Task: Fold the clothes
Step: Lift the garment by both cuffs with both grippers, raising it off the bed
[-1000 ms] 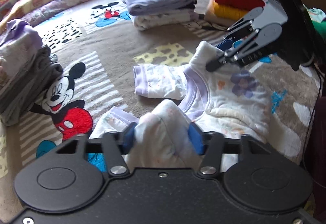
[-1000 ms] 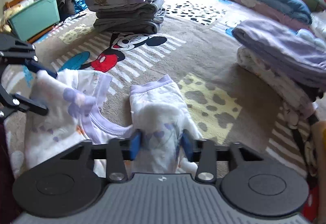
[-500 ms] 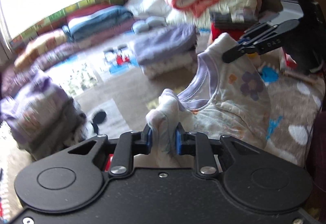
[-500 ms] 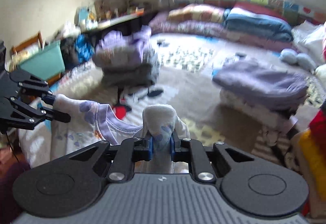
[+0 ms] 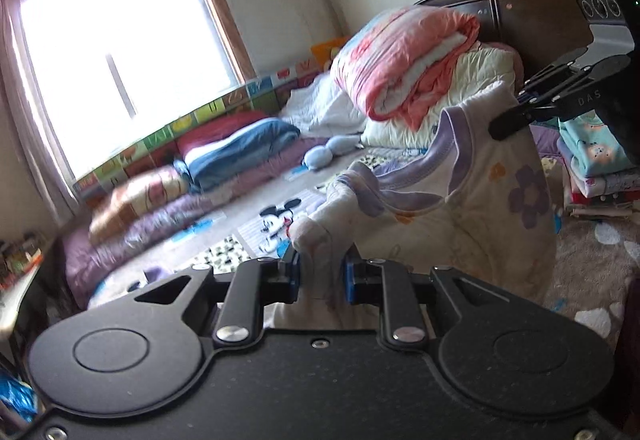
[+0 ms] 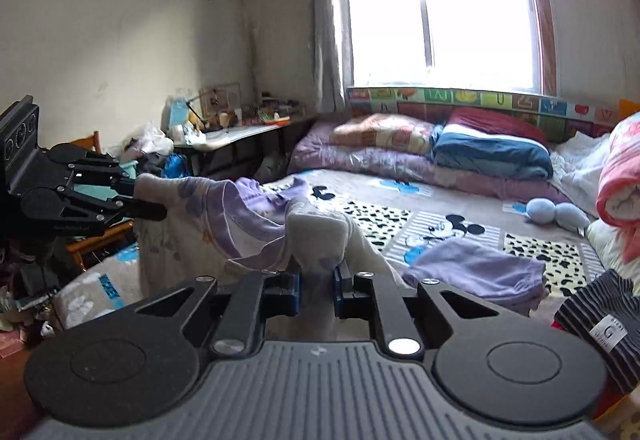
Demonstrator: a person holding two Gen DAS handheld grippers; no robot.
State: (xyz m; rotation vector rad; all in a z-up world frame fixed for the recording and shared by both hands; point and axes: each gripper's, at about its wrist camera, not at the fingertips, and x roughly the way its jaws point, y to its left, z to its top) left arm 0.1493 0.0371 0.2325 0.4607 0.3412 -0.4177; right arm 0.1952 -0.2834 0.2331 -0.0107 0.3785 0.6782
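Observation:
A small white child's shirt (image 5: 492, 208) with purple trim and flower prints hangs in the air, held up by its two shoulders. My left gripper (image 5: 320, 272) is shut on one shoulder. My right gripper (image 6: 316, 288) is shut on the other shoulder; the shirt also shows in the right wrist view (image 6: 192, 228). The right gripper shows in the left wrist view (image 5: 516, 116) at the upper right, pinching the cloth. The left gripper shows in the right wrist view (image 6: 144, 200) at the left.
A Mickey Mouse blanket (image 6: 440, 224) covers the bed below. A folded purple pile (image 6: 476, 272) lies on it. Rolled pink and white quilts (image 5: 404, 60) and folded stacks (image 5: 600, 168) stand by the headboard. Bedding lines the window side (image 6: 480, 156). A cluttered desk (image 6: 224, 128) is at left.
Both grippers closed on the shirt's shoulders and lifted it off the blanket. The views have tilted up from the bed toward the window and walls.

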